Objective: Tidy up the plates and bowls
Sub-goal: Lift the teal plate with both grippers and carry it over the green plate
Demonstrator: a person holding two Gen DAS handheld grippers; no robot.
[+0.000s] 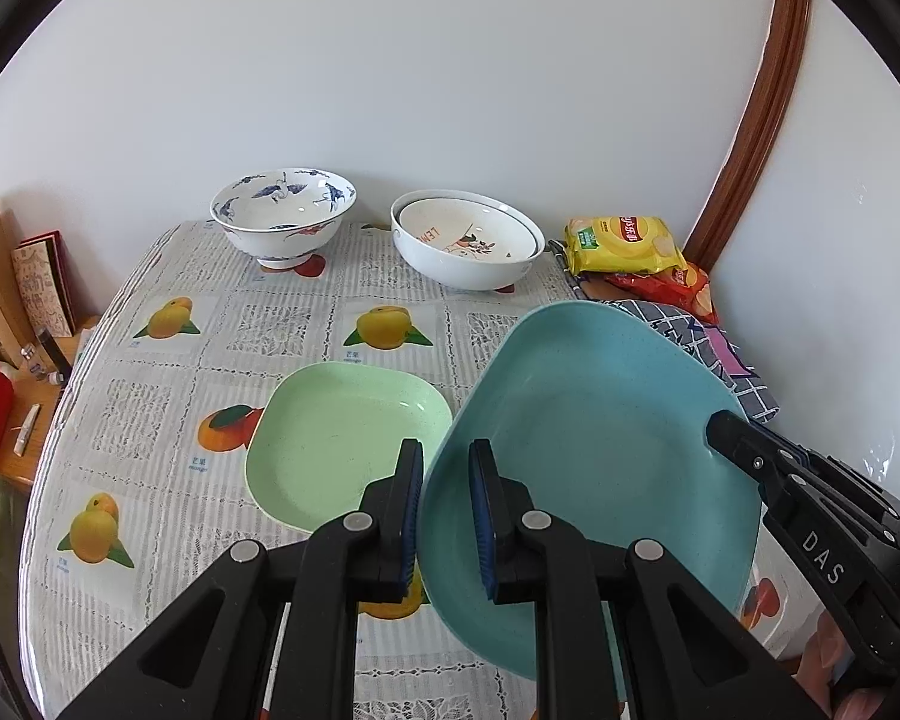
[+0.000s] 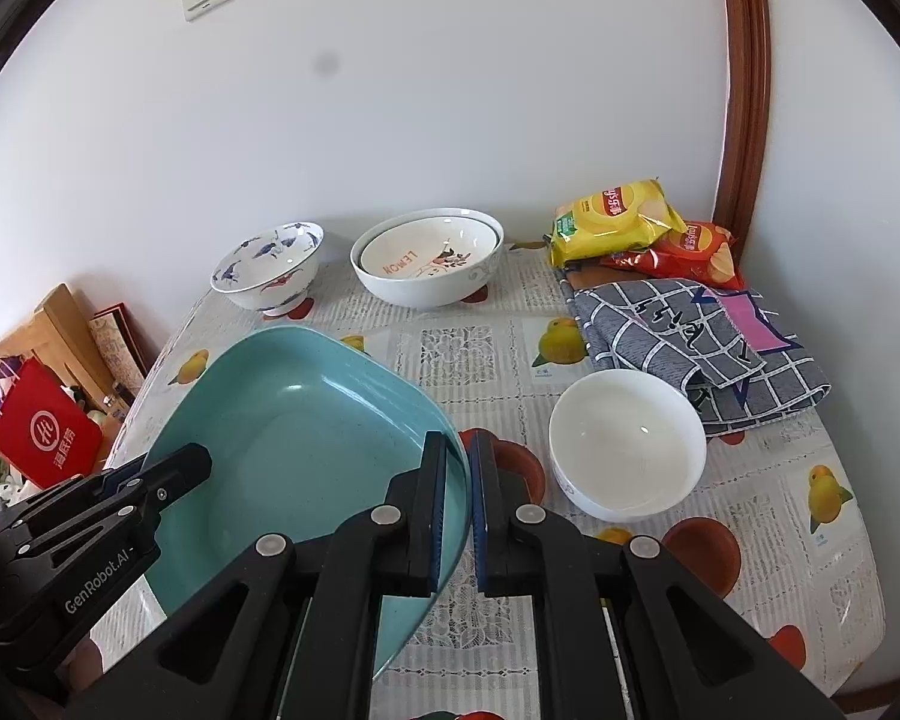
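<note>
A teal plate (image 1: 594,456) is held tilted above the table between both grippers. My left gripper (image 1: 447,516) is shut on its left rim. My right gripper (image 2: 459,510) is shut on its right rim, and the plate also shows in the right wrist view (image 2: 306,438). A light green plate (image 1: 342,438) lies flat on the table just left of the teal plate. A blue-patterned bowl (image 1: 285,219) and two nested white bowls (image 1: 468,246) stand at the back. A plain white bowl (image 2: 627,444) sits to the right of my right gripper.
Yellow and red chip bags (image 2: 624,222) and a folded checked cloth (image 2: 696,342) lie at the back right by the wall. The table (image 1: 150,396) has a fruit-print cover. A red bag (image 2: 42,432) and wooden items stand beyond its left edge.
</note>
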